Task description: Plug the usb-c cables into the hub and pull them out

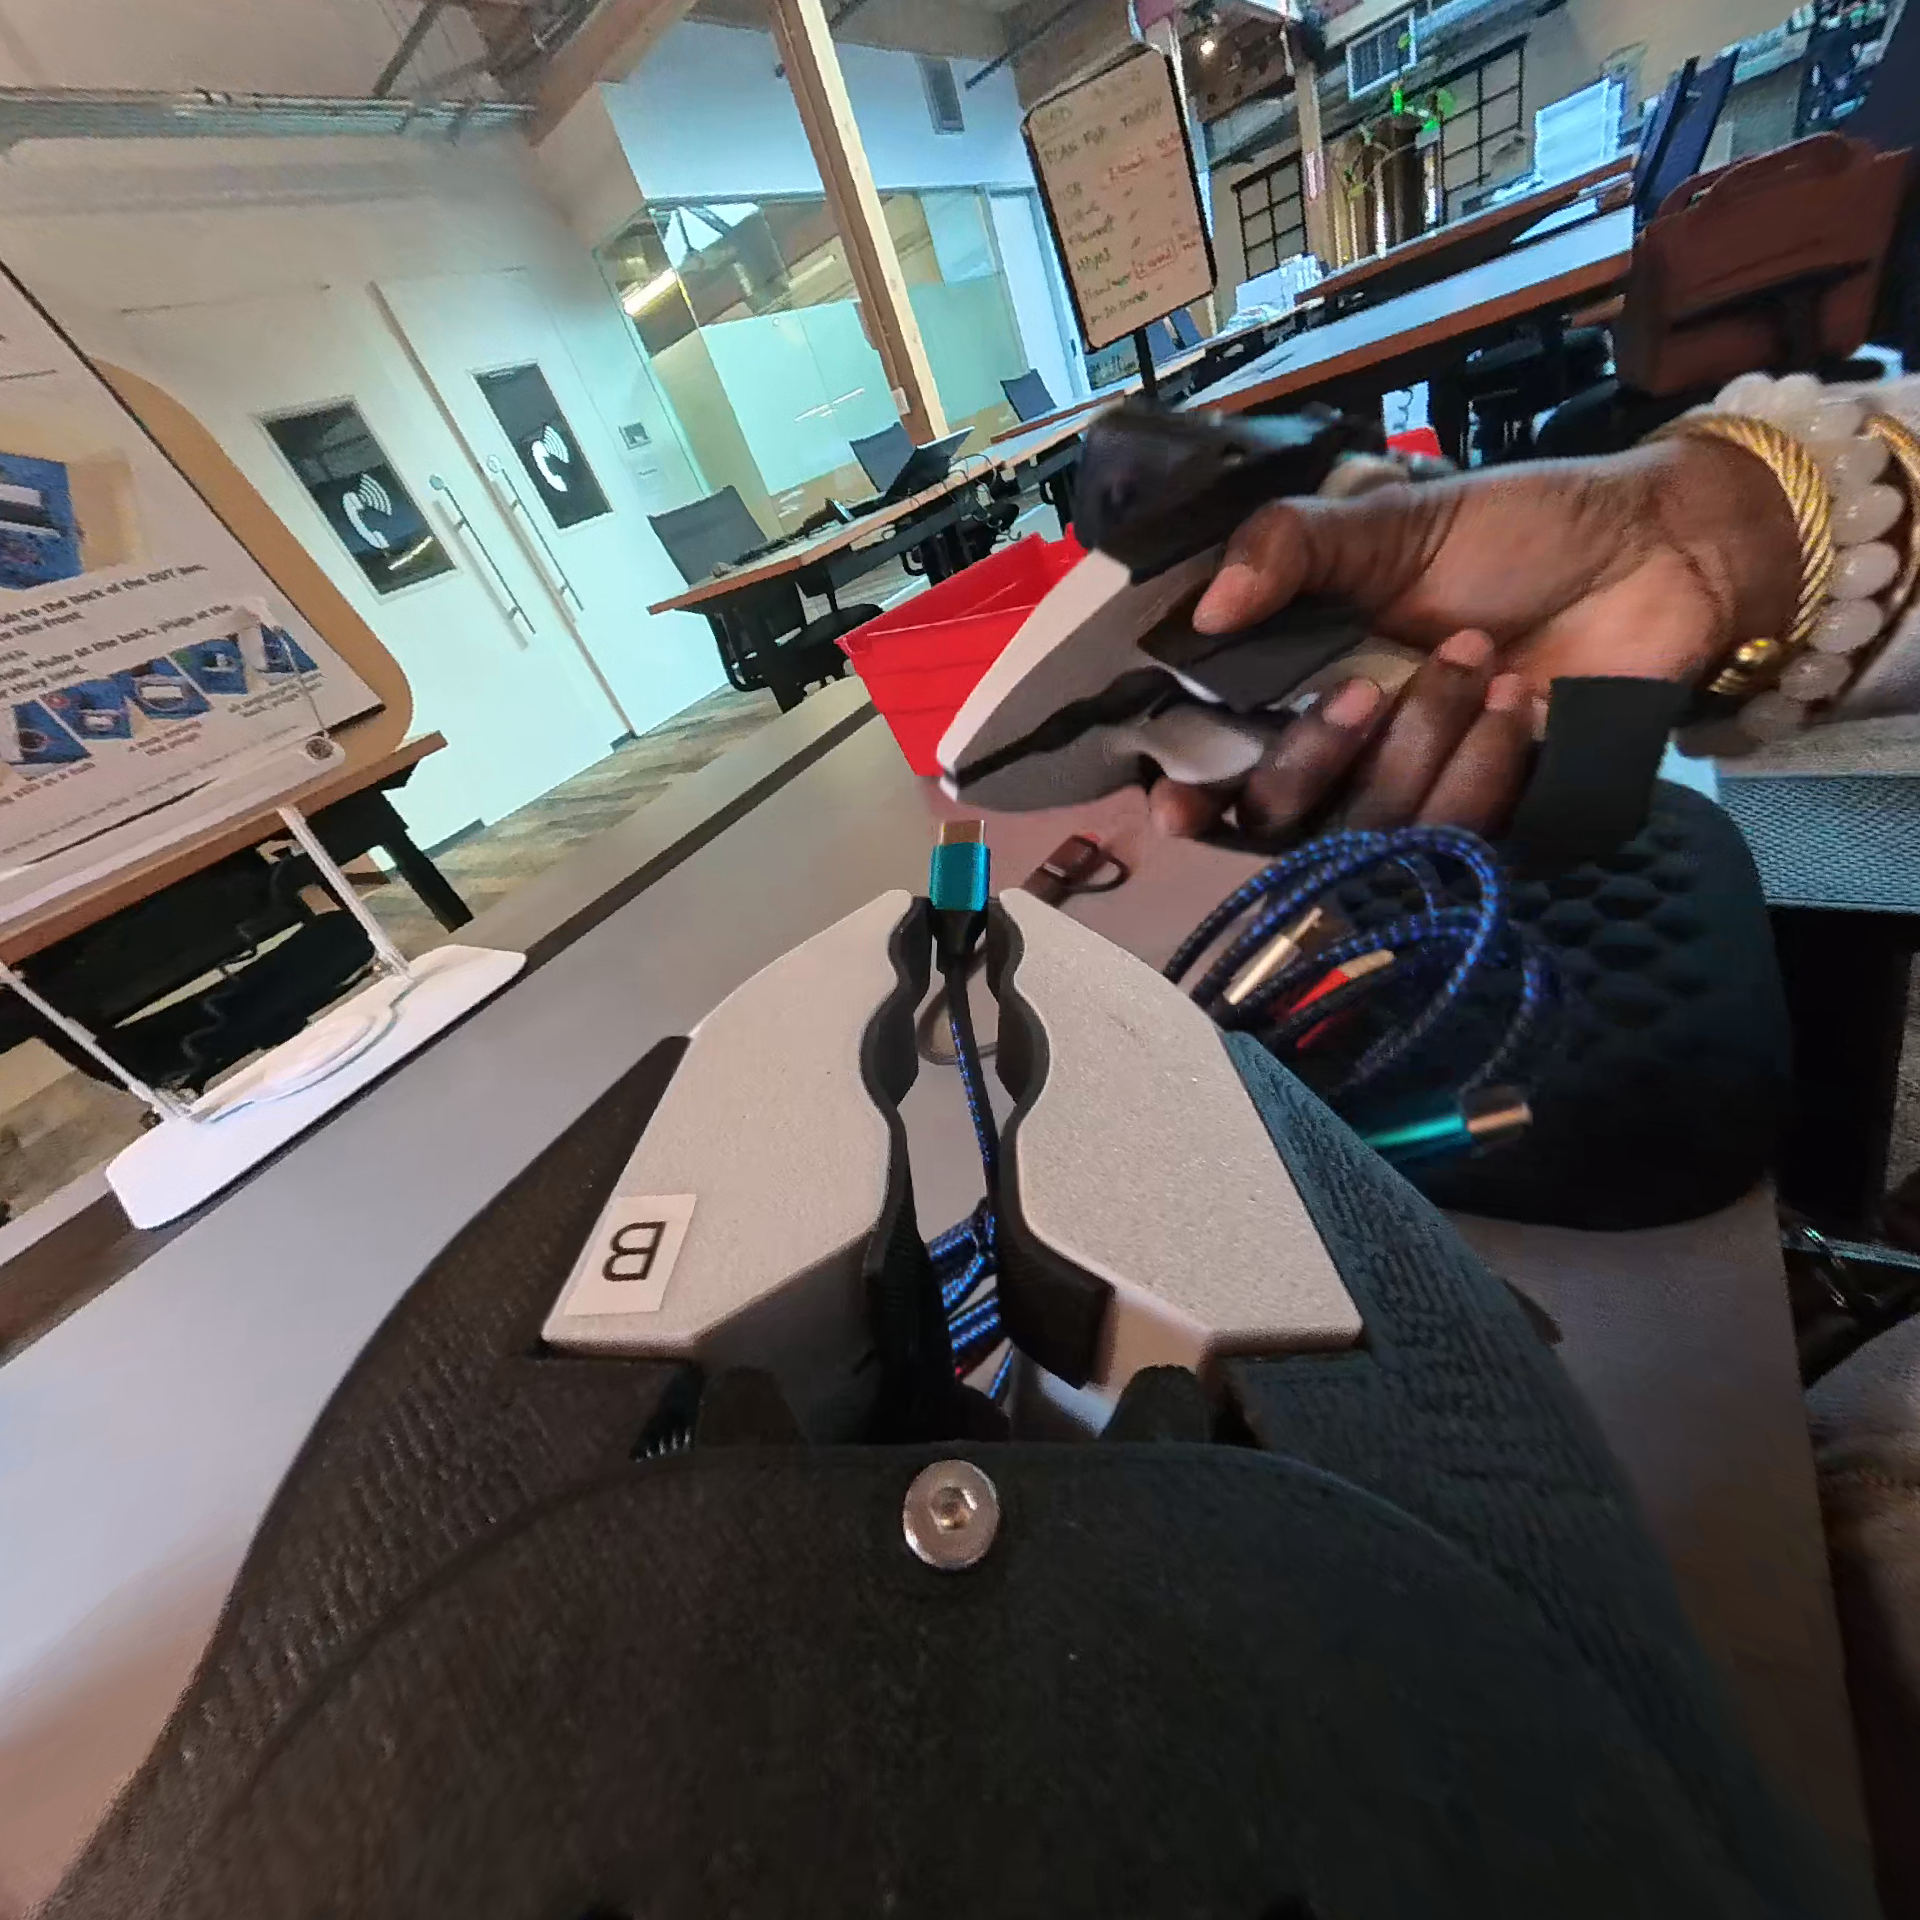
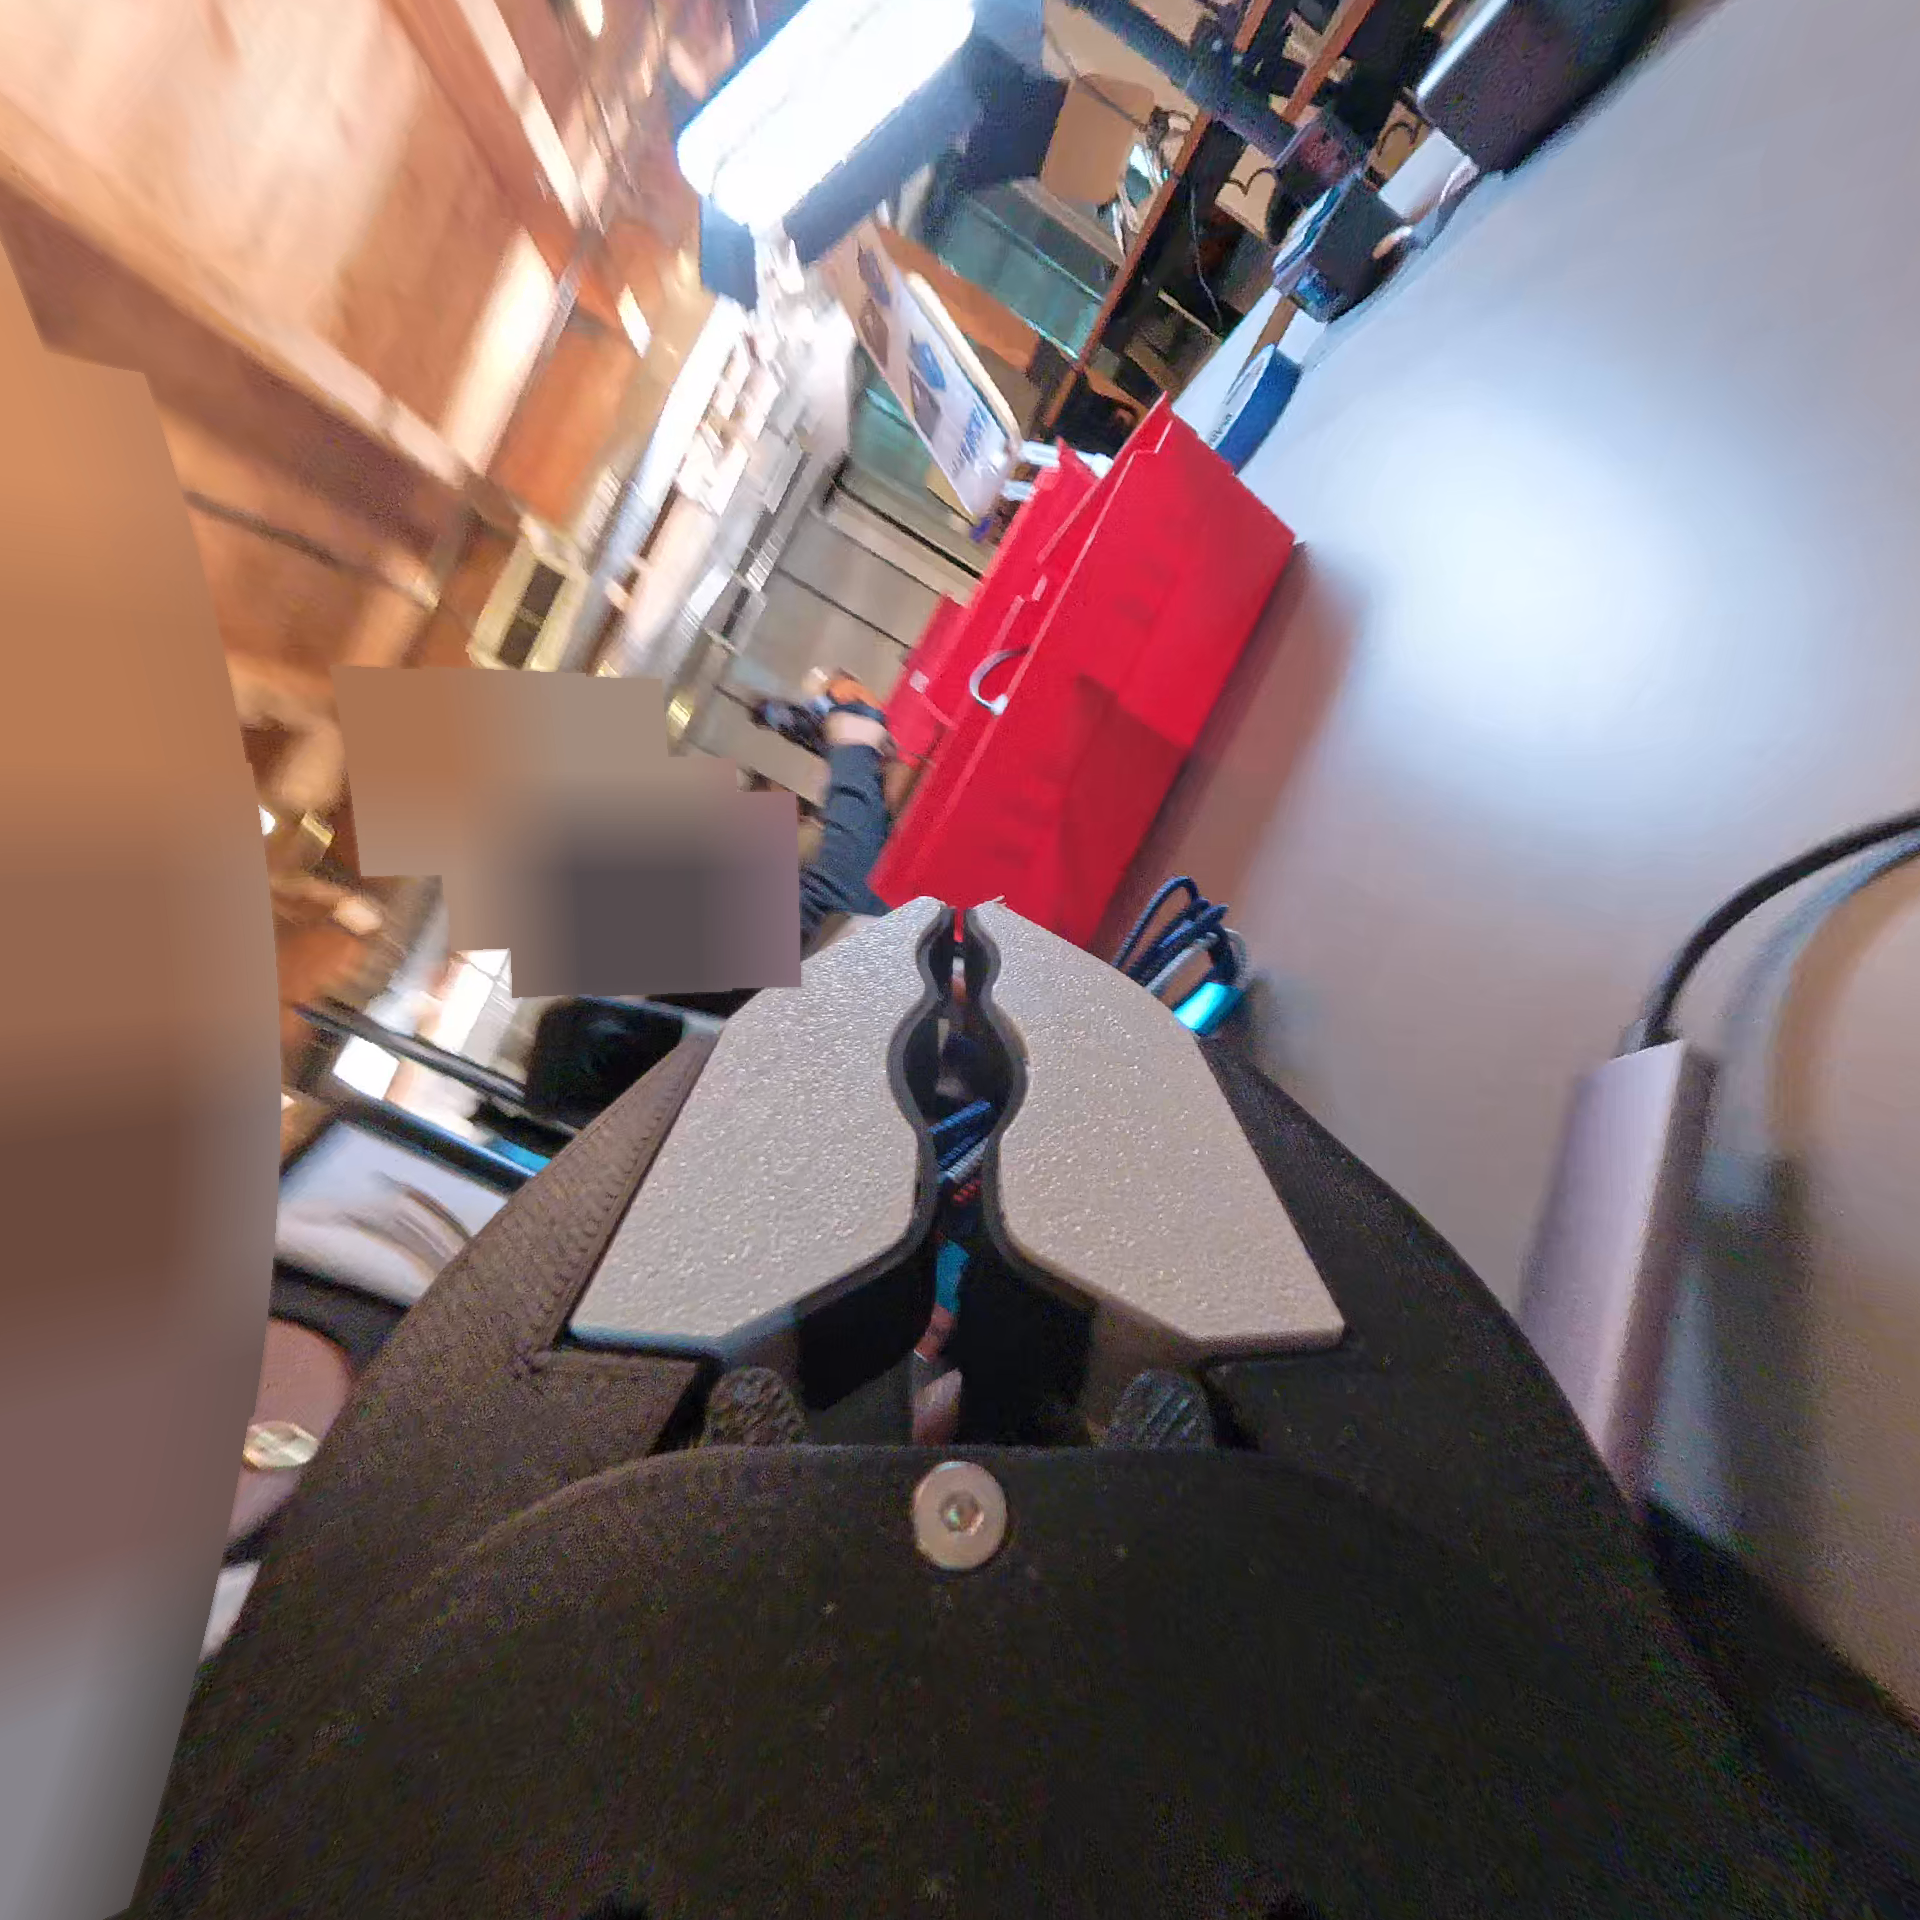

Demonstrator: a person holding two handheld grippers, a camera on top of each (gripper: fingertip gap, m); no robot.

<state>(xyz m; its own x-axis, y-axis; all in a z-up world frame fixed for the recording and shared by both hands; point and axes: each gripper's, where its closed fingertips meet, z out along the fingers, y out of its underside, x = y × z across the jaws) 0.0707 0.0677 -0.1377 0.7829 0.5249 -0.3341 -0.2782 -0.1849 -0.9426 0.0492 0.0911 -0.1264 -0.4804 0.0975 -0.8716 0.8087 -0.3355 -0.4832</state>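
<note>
My left gripper [image 1: 958, 916] is shut on a blue braided USB-C cable just behind its teal plug [image 1: 961, 868]. The plug sticks out past the fingertips, pointing forward, above the grey table [image 1: 665, 935]. My right gripper [image 1: 951, 771] is held by a hand up and to the right of the plug, jaws together and empty. In the right wrist view it [image 2: 958, 920] is shut, tilted, over the table [image 2: 1558, 623]. A small dark device [image 1: 1081, 868] lies on the table beyond the plug; I cannot tell whether it is the hub.
A bundle of blue braided cables [image 1: 1392, 997] with several coloured plugs lies on a black cushion [image 1: 1662, 1018] at right. A red bin [image 1: 966, 644] stands farther back, also in the right wrist view [image 2: 1091, 675]. A sign stand [image 1: 312, 1049] is at left. A blurred pale box [image 2: 1642, 1195] with a black cable sits right. My right fingertips sit around 4 cm from my left ones.
</note>
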